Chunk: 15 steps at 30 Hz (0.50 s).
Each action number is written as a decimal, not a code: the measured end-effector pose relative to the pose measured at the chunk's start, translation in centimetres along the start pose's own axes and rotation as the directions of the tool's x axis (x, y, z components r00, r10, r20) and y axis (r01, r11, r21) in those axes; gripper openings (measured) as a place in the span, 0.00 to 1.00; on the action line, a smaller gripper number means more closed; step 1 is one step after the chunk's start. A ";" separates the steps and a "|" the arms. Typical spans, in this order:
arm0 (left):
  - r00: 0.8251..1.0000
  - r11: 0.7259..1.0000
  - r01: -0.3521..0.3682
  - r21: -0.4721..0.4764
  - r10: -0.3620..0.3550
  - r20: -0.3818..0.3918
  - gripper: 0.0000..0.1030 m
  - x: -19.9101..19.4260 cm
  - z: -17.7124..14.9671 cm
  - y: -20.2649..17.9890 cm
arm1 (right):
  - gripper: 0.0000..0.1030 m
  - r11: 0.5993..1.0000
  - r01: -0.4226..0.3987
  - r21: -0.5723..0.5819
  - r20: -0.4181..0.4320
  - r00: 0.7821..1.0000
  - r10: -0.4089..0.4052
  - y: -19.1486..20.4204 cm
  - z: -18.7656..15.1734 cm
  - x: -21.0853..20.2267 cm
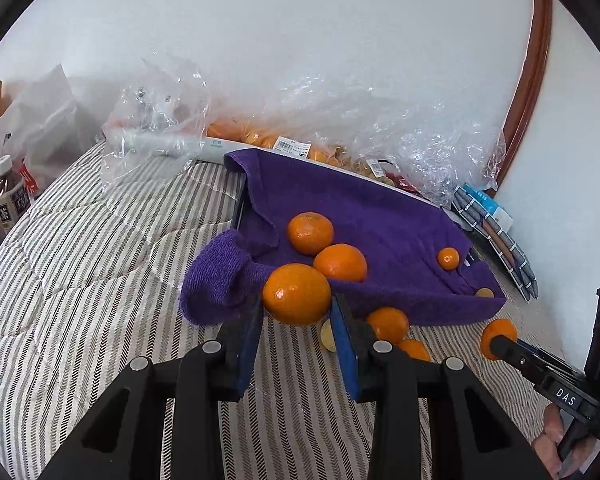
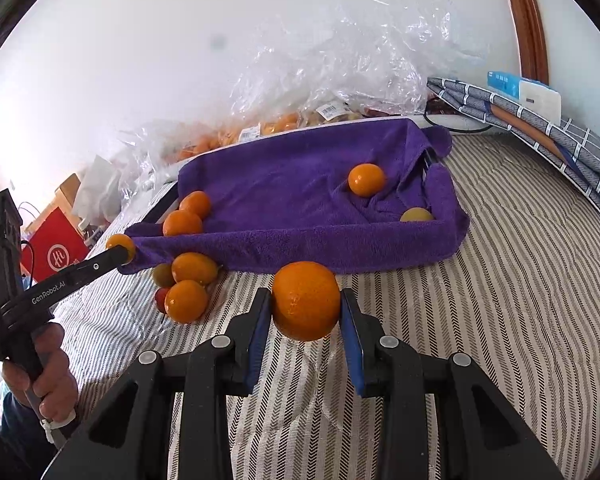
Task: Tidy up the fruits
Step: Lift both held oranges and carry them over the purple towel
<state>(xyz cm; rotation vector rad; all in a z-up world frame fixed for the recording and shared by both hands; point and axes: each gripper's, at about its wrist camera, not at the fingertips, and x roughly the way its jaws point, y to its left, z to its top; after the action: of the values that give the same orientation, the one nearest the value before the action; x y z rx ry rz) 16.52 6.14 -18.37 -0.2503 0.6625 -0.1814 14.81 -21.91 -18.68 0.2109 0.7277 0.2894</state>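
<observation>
Fruit sorting, midway: each of your grippers carries one orange.

Your left gripper (image 1: 296,312) clamps an orange (image 1: 297,294) at the towel-lined tray (image 2: 340,256); your right gripper (image 2: 305,320) grips another (image 2: 306,300). Four fruits lie inside; a small cluster (image 2: 186,284) remains on the bedspread.

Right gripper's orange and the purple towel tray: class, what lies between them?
Only bare striped bedding lies between the orange and the tray, seen in the right wrist view.

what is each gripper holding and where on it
Left gripper holds an orange, right gripper holds another orange; each is pinched across its middle, jaws on opposite sides.
</observation>
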 end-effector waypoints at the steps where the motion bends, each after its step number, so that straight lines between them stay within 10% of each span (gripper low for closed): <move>1: 1.000 1.000 -0.002 0.001 0.002 0.005 0.32 -0.1 0.0 0.0 | 0.33 1.000 0.000 -0.001 0.006 1.000 0.000 0.0 0.0 -0.1; 15: 1.000 0.999 -0.009 -0.037 0.009 0.011 0.32 -0.3 0.1 0.7 | 0.33 1.000 -0.007 0.027 0.031 0.999 0.007 -0.4 0.0 -0.5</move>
<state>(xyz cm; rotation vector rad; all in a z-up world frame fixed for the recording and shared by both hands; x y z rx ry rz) 16.42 6.84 -18.32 -0.2833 0.6565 -0.1591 14.57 -22.48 -18.46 0.2429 0.7002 0.2826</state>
